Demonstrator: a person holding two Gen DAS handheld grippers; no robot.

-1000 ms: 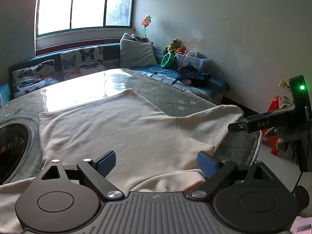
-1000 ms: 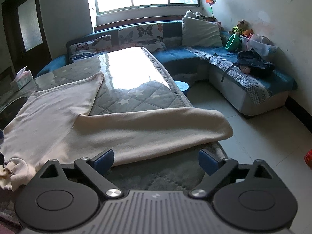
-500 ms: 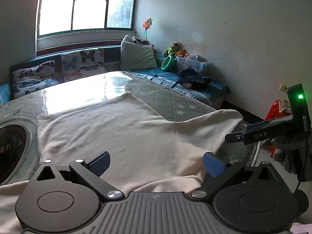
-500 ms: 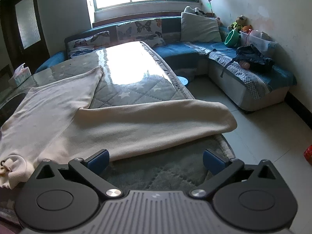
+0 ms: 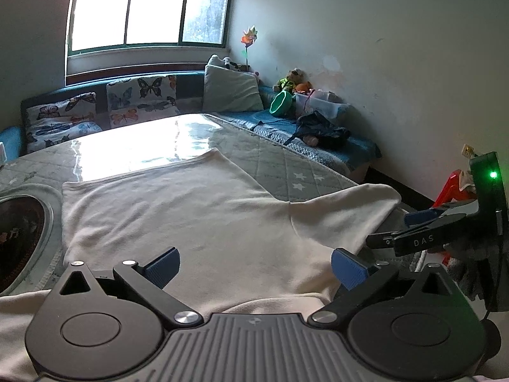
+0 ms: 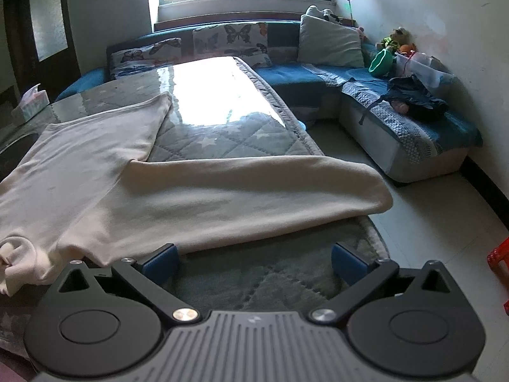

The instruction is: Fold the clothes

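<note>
A cream long-sleeved top [image 5: 197, 222] lies flat on the quilted table cover [image 5: 286, 165]. Its sleeve [image 6: 254, 197] stretches right to the table's edge, in the right wrist view. My left gripper [image 5: 254, 267] is open and empty, just above the top's near part. My right gripper [image 6: 254, 262] is open and empty, over the grey cover just in front of the sleeve. It also shows in the left wrist view [image 5: 410, 222], beside the sleeve's end. The top's collar [image 6: 16, 254] is bunched at the left.
A blue sofa [image 6: 397, 127] with butterfly cushions runs behind and right of the table. Dark clothes [image 6: 416, 98] and a green bowl [image 6: 380, 62] lie on it. A round dark inset [image 5: 19, 232] sits left of the top. A red stool [image 6: 499, 258] stands on the floor.
Both grippers' jaws have opened a little wider. The left wrist view has shifted slightly back from the top, and the right gripper has edged lower toward the sleeve.
</note>
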